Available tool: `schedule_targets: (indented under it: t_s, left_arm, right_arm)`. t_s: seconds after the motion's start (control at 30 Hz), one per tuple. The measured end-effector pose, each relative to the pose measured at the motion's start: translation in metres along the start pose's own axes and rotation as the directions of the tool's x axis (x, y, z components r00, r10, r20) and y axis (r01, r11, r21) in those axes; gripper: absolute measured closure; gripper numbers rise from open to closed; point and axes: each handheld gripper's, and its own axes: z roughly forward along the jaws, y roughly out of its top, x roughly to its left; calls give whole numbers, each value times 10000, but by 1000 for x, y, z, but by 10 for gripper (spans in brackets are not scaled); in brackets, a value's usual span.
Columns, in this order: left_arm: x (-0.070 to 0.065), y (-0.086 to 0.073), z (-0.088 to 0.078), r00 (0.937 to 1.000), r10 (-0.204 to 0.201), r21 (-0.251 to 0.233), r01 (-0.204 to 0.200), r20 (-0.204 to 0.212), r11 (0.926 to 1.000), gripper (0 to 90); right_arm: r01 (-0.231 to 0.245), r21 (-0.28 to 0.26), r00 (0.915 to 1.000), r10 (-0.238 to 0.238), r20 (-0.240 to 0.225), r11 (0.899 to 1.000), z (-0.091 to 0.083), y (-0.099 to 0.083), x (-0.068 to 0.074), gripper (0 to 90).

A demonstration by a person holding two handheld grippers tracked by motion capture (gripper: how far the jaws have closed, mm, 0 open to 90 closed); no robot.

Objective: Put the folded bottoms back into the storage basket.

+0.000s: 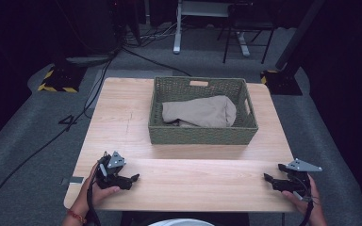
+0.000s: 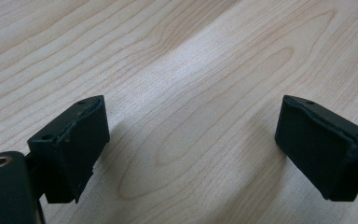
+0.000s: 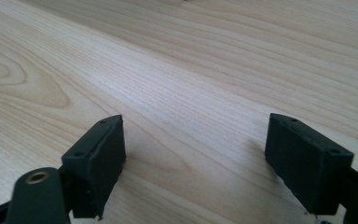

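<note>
Cloth [image 1: 199, 112]: beige, folded, lying inside the green woven basket [image 1: 198, 135], which sits mid-desk toward the far edge. Near half of the desk [image 1: 198, 183] is bare wood between the basket's front wall and the front edge. Left claw [image 1: 131, 180] sits near the front-left corner, held in the person's left hand [image 1: 101, 188], jaws wide apart, nothing between them. Right claw [image 1: 269, 179] sits near the front-right edge, jaws equally wide, gripping nothing. Both well apart from the basket.
</note>
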Motion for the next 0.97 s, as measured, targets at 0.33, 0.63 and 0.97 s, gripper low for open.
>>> schedule_targets:
  t_s: [0.33, 0.63, 0.97]
  left_arm:
    - [1, 1, 0, 9999, 109, -15, -109, -24, 9999, 99]
    - [1, 1, 1, 10000, 91, -20, -91, -22, 10000, 98]
    - [1, 1, 1, 10000, 84, -24, -84, -23, 10000, 98]
  right_arm:
    - [-16, 27, 10000, 16, 6, 10000, 1, 1, -1, 200]
    - [-19, 33, 10000, 19, 20, 10000, 1, 1, -1, 198]
    - [-23, 31, 10000, 23, 17, 10000, 1, 1, -1, 198]
